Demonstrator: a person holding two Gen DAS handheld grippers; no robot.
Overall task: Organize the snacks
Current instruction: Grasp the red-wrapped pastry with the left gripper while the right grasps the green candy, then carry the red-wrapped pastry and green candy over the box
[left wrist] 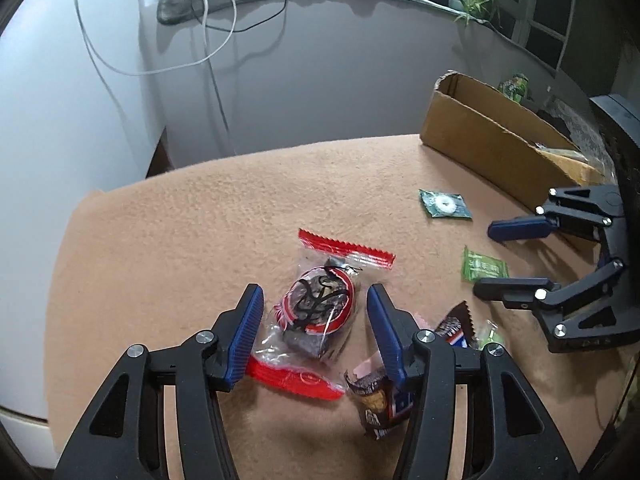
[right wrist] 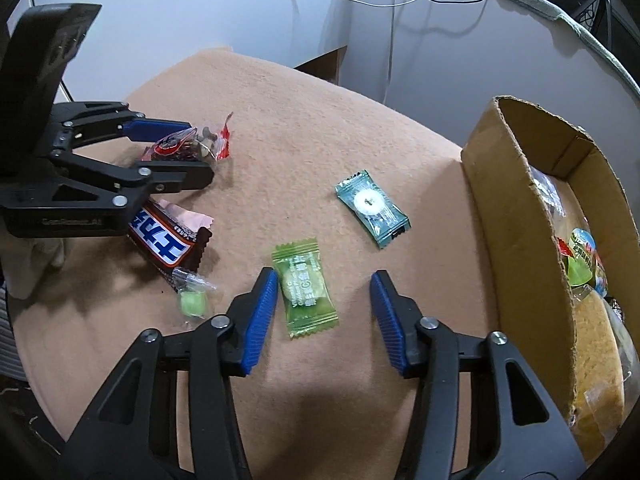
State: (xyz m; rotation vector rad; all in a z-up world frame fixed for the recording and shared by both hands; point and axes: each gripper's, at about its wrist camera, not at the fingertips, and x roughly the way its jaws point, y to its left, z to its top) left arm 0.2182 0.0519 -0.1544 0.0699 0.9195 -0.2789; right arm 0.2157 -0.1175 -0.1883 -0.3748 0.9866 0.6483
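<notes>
Tan felt cloth (right wrist: 320, 120) covers the table, with a cardboard box (right wrist: 516, 208) at its far right edge. Left of the box, the left gripper (left wrist: 316, 320) spreads its fingers around a red-edged clear packet (left wrist: 320, 312); nearer the box, the right gripper (right wrist: 324, 304) straddles, jaws apart, a green candy (right wrist: 306, 288). Closing may pinch only slippery film, so either wrapper could slide free or snag the cloth.

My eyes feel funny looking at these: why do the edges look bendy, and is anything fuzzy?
Left wrist view: fisheye lens curves the brown cardboard box; the red-edged clear snack packet looks slightly soft. Right wrist view: same curving, sharp green candy wrapper.
</notes>
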